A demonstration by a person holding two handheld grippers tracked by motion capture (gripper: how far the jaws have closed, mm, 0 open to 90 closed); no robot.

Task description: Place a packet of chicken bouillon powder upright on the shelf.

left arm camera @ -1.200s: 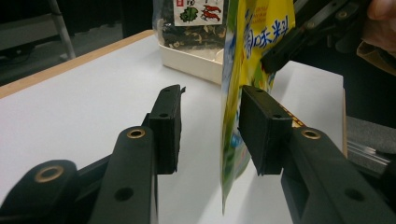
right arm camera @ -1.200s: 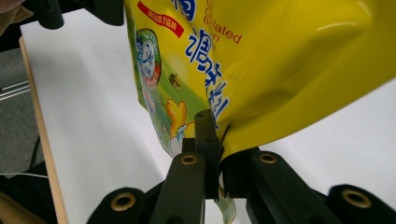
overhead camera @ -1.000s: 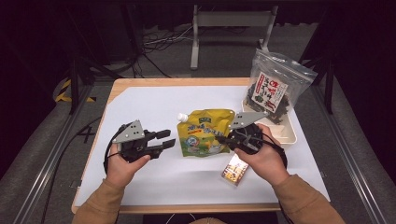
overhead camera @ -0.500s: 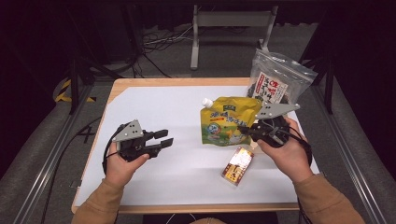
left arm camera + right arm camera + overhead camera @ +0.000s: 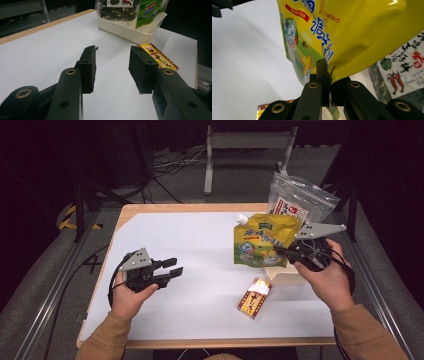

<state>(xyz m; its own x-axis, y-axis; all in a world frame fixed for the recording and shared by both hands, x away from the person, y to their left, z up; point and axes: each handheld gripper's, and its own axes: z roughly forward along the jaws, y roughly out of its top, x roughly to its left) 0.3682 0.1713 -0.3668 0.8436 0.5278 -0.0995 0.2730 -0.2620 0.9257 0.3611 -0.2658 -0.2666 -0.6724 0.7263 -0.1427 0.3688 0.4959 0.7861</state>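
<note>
While right gripper (image 5: 280,253) pinches yellow pouch (image 5: 262,240) above tray (image 5: 285,276), left gripper (image 5: 172,268) spread.

Even overhead light makes the white table (image 5: 200,250) bright against a near-black room, with soft shadows under the hands, glare on the yellow pouch (image 5: 367,30), and the near black jaws in both gripper views soft and out of focus.

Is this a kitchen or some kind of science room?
Probably a lab or recording room, not a kitchen: a bare white table in a dark space, cables on the floor, and snack packs handled with a hand-held gripper.
</note>
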